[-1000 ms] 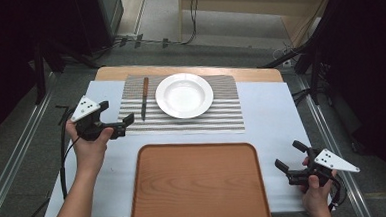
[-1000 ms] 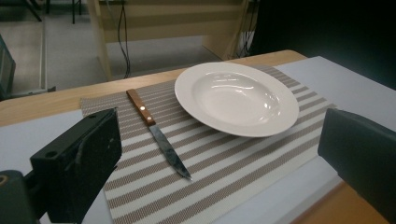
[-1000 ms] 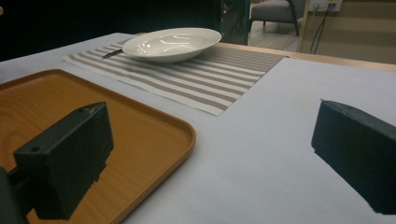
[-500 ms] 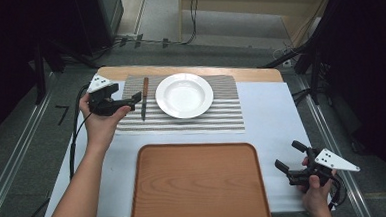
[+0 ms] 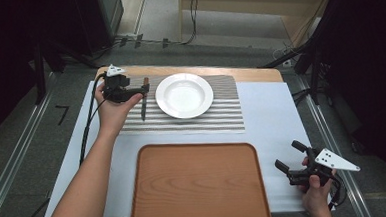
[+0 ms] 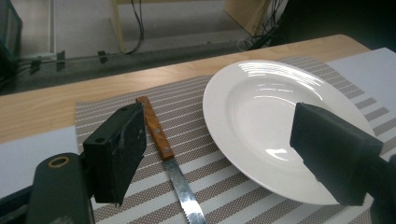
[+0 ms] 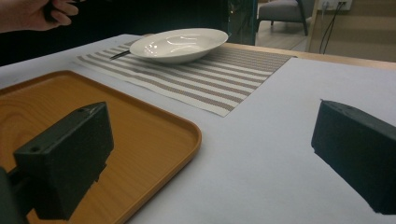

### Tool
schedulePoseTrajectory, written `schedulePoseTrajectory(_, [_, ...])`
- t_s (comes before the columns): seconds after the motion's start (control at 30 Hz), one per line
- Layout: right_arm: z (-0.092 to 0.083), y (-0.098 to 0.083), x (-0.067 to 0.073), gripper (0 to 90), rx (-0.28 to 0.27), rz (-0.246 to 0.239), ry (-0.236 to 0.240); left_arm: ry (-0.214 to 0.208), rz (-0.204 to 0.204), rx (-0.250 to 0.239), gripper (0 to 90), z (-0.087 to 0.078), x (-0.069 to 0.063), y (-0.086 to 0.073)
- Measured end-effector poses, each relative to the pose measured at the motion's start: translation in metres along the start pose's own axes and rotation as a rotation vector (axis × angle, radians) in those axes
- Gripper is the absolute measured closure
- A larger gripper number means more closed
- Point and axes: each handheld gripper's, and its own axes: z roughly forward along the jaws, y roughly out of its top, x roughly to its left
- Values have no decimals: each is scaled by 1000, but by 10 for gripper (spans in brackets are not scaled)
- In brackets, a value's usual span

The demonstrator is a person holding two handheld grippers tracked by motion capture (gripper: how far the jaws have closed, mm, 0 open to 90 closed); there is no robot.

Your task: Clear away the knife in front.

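One knife [image 6: 164, 154], brown wood handle, saw-tooth blade, lay between left gripper [image 6: 219, 149] jaws; jaws apart, closing, not touching knife.

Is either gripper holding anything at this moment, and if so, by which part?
Nothing is held. The left gripper is open around the knife handle without pressing it; the right gripper is open over bare table.

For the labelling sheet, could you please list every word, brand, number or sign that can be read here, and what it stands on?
None can be read: the plate, the knife, the striped placemat, the wooden tray and both claws' black jaws bear no legible text.
A dark mark on the floor left of the table may be a "7", but it is too small to be sure.
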Motion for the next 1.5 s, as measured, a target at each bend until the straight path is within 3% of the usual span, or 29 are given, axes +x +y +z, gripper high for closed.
schedulePoseTrajectory(0.1, [0, 0, -1, 0, -3, 3, -1, 10, -30, 44, 198, 19, 8, 0])
schedulePoseTrajectory(0.37, [0, 0, -1, 0, -1, 3, 1, 13, -75, 94, 266, 41, 15, 5])
schedulePoseTrajectory(0.43, [0, 0, -1, 0, -1, 4, 1, 57, -87, 137, 312, 50, 15, 8])
schedulePoseTrajectory(0.53, [1, 0, -1, 0, -1, 3, 1, 66, -93, 153, 337, 54, 14, 9])
schedulePoseTrajectory(0.57, [1, 0, -1, 0, -1, 3, 1, 80, -98, 181, 370, 59, 13, 11])
schedulePoseTrajectory(0.67, [1, 0, -1, 0, -1, 3, 1, 81, -99, 201, 391, 63, 13, 12])
schedulePoseTrajectory(1.0, [1, 0, -1, 0, -3, 6, 0, 166, -132, 296, 533, 83, 14, 11])
schedulePoseTrajectory(1.2, [1, 0, -1, 0, -3, 6, -1, 164, -154, 338, 616, 88, 15, 8])
schedulePoseTrajectory(1.3, [1, 0, -1, 0, -2, 6, -2, 200, -173, 379, 642, 92, 18, 5])
schedulePoseTrajectory(1.5, [1, 0, -1, 0, -2, 9, -3, 202, -187, 397, 657, 95, 21, 2])
